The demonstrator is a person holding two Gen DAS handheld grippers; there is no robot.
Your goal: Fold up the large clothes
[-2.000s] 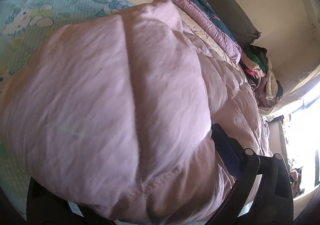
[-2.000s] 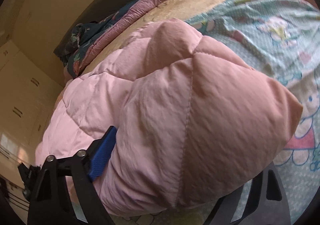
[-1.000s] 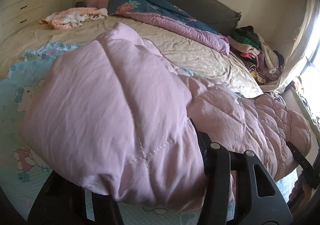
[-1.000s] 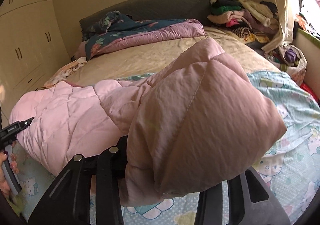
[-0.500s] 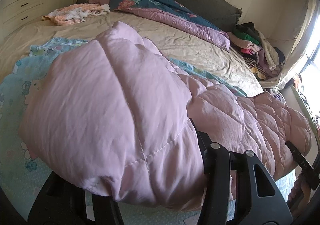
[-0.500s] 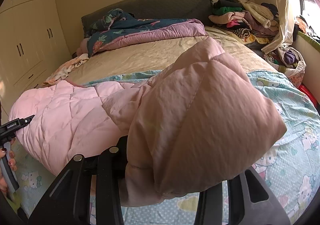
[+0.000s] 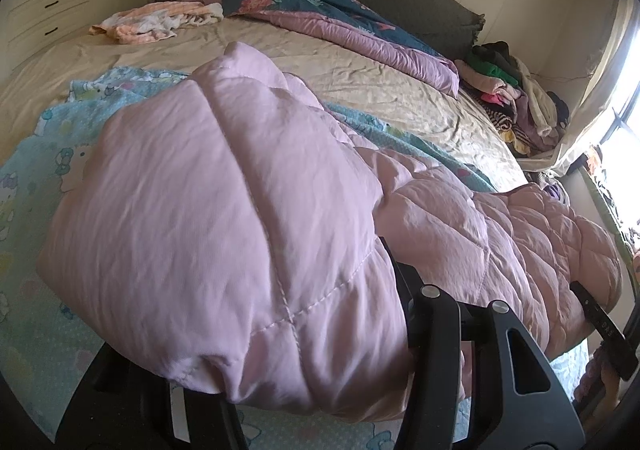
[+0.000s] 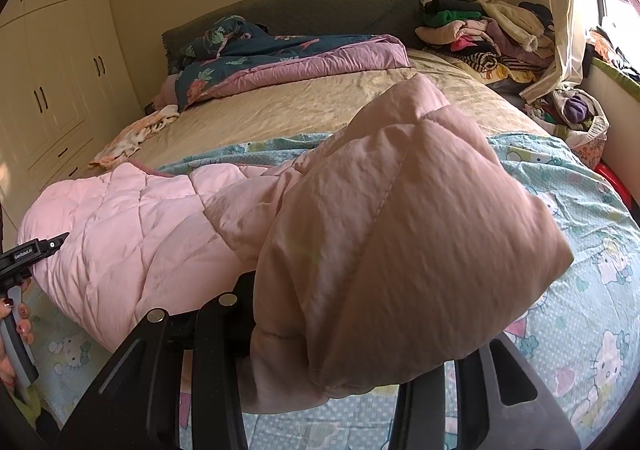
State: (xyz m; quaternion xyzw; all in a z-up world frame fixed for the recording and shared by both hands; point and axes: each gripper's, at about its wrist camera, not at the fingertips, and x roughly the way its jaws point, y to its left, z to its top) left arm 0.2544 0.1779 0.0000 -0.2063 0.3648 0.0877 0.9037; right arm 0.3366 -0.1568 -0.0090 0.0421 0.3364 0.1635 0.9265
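A pale pink quilted puffer garment [image 7: 208,210] stretches across the near part of the bed [image 7: 360,90], held up at both ends. Its stitching forms diamond panels, and the fabric is puffy and softly creased. In the left wrist view the left gripper [image 7: 280,378] has its jaws closed on a thick bunched end of the garment, which bulges over and hides most of both jaws. In the right wrist view the right gripper [image 8: 332,390] is clamped on the other bunched end [image 8: 400,250] in the same way, the padding ballooning out past the jaws.

Between the two ends the garment sags onto a light blue cartoon-print sheet [image 8: 592,290] that covers the near half of the bed. Beyond it the beige bedspread lies bare up to a rolled floral-and-mauve quilt [image 8: 280,58] at the dark headboard. A peach-and-white cloth [image 7: 156,22] sits at the far left, near the wardrobe [image 8: 52,70]. A heap of mixed clothes [image 8: 480,34] fills the far right corner by the window. A hand [image 8: 16,326] on the left gripper's handle shows at the left edge of the right wrist view.

Compared with two seconds ago, both cameras have pulled back: the garment then filled nearly the whole view, and much more of the bed is visible now.
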